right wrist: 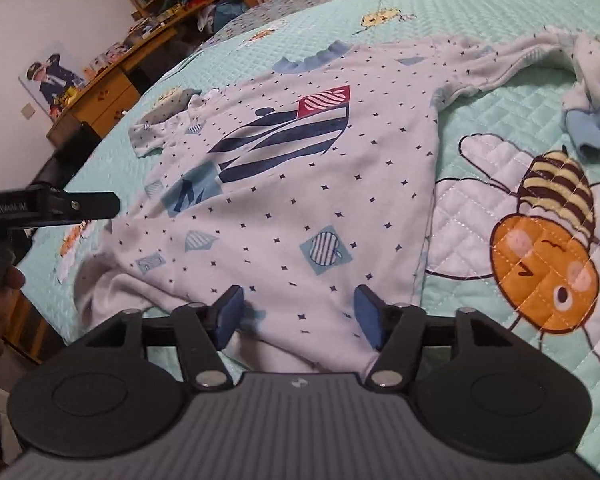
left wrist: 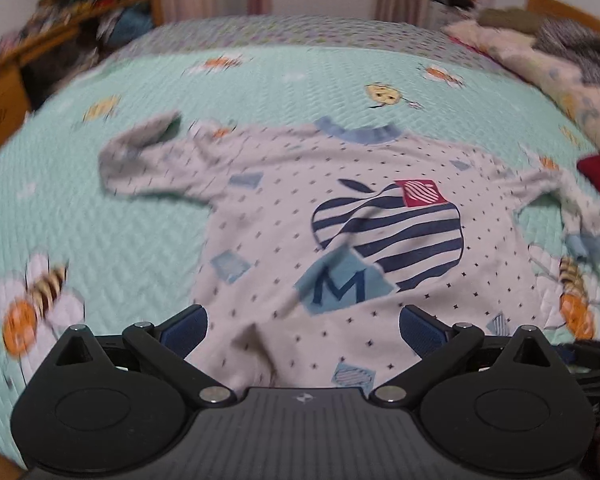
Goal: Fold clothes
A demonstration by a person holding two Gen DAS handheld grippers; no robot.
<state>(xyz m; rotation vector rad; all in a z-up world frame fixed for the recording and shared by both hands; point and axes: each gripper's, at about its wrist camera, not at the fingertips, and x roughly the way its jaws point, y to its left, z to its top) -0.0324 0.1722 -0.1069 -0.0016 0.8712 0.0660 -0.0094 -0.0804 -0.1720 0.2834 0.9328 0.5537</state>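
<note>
One white long-sleeved sweatshirt (left wrist: 380,216) with small dark star dots, a pale blue collar, a navy striped apple print, a red patch and a blue "M" square lies spread face up on a mint quilted bedspread (left wrist: 120,220) printed with bees and flowers. It fills frame centre in both views. Its hem is nearest the cameras and rumpled, with a raised fold at the lower middle of the left wrist view. Upper-left sleeve is folded back on itself; right sleeve trails to the right edge, blue cuff bunched.

Left gripper (left wrist: 302,330): blue-padded fingers (left wrist: 184,326) wide apart, over the hem at frame bottom, clamping nothing. Whether pads touch the cloth, cannot tell; the frame is motion-blurred.

Right gripper (right wrist: 298,312): fingers (right wrist: 230,310) apart, narrower gap, straddling the hem near the shirt's lower right corner, cloth lying between them, not pinched. The left gripper also shows at the left edge of this view (right wrist: 80,208), above the hem's left end.

Bare bedspread on both sides of the shirt and beyond the collar. Pillows and folded bedding (left wrist: 540,52) at upper right, a wooden desk with shelves (right wrist: 112,88) at upper left past the bed edge.
</note>
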